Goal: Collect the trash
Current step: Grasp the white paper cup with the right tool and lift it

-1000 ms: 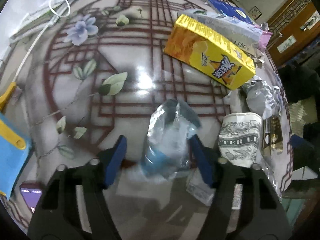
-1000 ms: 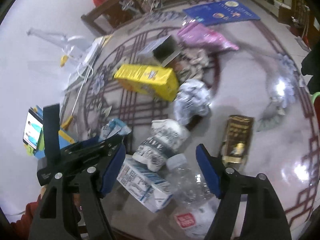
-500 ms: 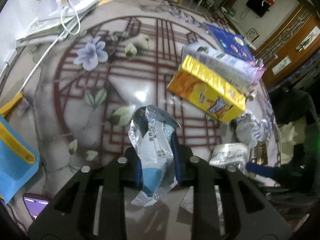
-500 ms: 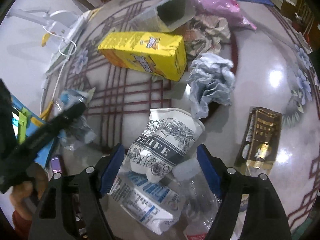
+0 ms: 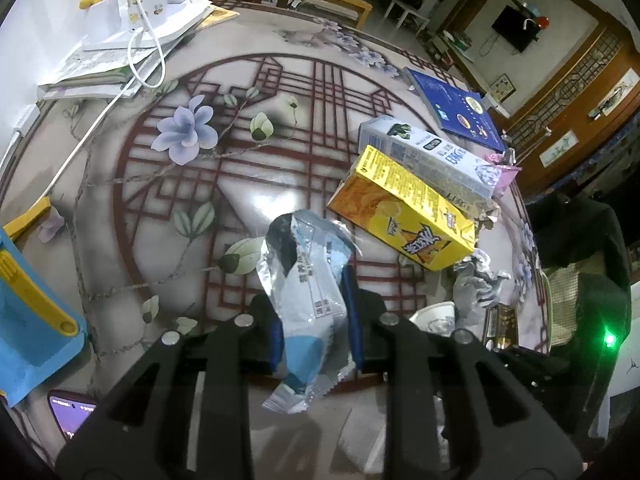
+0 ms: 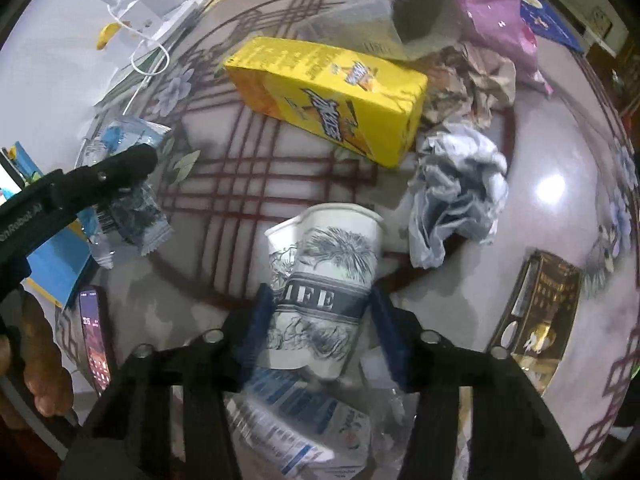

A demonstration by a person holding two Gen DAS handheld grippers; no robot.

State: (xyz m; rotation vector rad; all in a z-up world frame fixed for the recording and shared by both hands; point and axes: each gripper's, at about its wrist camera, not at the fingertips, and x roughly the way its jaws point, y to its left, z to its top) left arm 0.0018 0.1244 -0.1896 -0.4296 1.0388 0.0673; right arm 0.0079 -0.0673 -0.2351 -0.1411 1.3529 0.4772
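Trash pickup on the patterned surface (image 5: pixel 280 184)

Left gripper (image 5: pixel 314 332) pinches a silver wrapper (image 5: pixel 304 292); right gripper (image 6: pixel 320 324), jaws just closing, brackets a paper cup (image 6: pixel 324 276).

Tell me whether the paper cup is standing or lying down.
Lying down: the paper cup rests on its side, rim facing away, between the right claw's fingers.

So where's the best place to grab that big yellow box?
Probably across its narrow width near the middle, coming straight down from above. The yellow box lies flat on the table, long and slim, so only its two long sides fit between the fingers. A grey carton crowds the far side, so the near half looks easier.
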